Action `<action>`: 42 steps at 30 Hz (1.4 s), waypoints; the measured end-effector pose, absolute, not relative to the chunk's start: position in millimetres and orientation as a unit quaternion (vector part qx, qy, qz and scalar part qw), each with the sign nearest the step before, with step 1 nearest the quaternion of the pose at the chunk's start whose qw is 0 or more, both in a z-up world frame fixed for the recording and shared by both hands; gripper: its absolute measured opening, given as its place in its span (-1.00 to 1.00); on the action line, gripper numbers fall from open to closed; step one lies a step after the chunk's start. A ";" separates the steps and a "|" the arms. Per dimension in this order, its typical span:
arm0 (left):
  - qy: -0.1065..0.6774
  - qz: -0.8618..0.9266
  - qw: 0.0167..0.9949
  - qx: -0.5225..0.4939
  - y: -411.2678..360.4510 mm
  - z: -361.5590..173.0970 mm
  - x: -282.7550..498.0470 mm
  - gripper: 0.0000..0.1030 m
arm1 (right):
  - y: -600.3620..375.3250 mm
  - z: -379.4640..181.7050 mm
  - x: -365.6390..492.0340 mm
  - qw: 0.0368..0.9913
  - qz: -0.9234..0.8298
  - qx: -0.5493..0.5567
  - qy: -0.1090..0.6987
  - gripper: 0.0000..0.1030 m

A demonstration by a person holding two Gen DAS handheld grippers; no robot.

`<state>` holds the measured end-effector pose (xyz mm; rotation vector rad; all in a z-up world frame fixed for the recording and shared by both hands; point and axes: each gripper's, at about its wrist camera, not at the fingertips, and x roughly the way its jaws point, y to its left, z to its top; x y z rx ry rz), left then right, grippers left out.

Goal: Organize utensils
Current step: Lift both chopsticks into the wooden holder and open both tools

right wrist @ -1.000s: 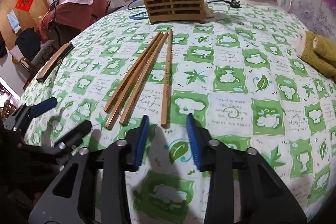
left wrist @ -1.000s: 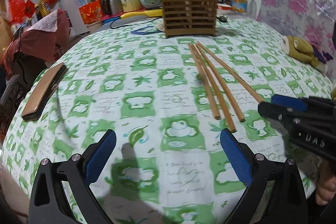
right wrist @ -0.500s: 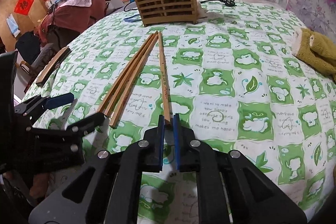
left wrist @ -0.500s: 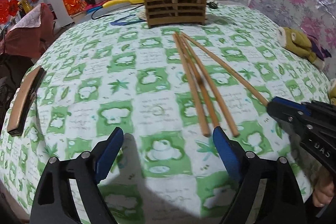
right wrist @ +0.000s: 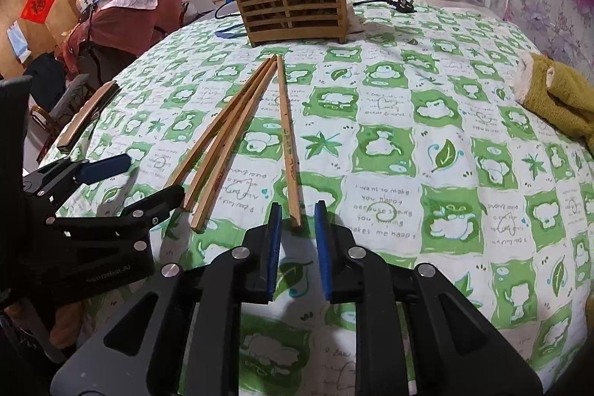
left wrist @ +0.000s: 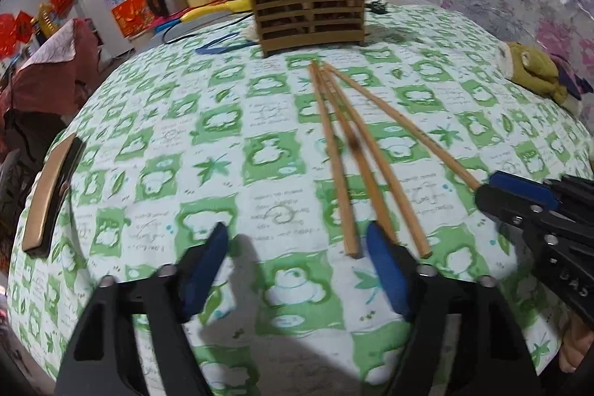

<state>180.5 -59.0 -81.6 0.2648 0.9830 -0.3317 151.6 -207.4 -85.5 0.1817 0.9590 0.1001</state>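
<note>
Several wooden chopsticks [left wrist: 336, 154] lie fanned out on the green-and-white tablecloth, pointing toward a slatted wooden holder [left wrist: 308, 10] [right wrist: 293, 6] at the back that has more sticks in it. My left gripper [left wrist: 297, 247] is closing. The near end of the leftmost chopstick lies between its jaws by the right pad, and neither pad touches it. My right gripper [right wrist: 297, 225] is opening around the near end of the lone chopstick [right wrist: 287, 136], with a gap on both sides. Each gripper shows in the other's view: the right gripper [left wrist: 482, 191] and the left gripper [right wrist: 154, 175].
An olive stuffed toy [left wrist: 534, 69] [right wrist: 560, 99] lies at the table's right edge. A brown curved chair back [left wrist: 52, 195] stands past the left edge. A black plug [right wrist: 402, 4], a bowl, a bottle and cookers crowd the far side behind the holder.
My left gripper slid right toward the chopstick ends and its jaws narrowed. My right gripper nearly shut on the lone chopstick's end, then parted again.
</note>
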 end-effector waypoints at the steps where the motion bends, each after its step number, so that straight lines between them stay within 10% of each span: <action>1: 0.468 -0.166 0.859 0.124 -60.0 -81.8 179.9 0.08 | -206.4 -86.0 153.1 0.881 0.049 0.085 0.463 -0.59; 6: 0.459 -0.207 0.855 0.120 -67.4 -81.4 172.4 -0.83 | -201.2 -89.1 155.1 0.878 0.055 0.070 0.469 -0.76; 42: 0.298 -0.215 0.928 0.069 -51.6 112.2 181.4 -0.89 | -224.5 94.9 142.7 0.965 0.052 0.073 0.247 -0.88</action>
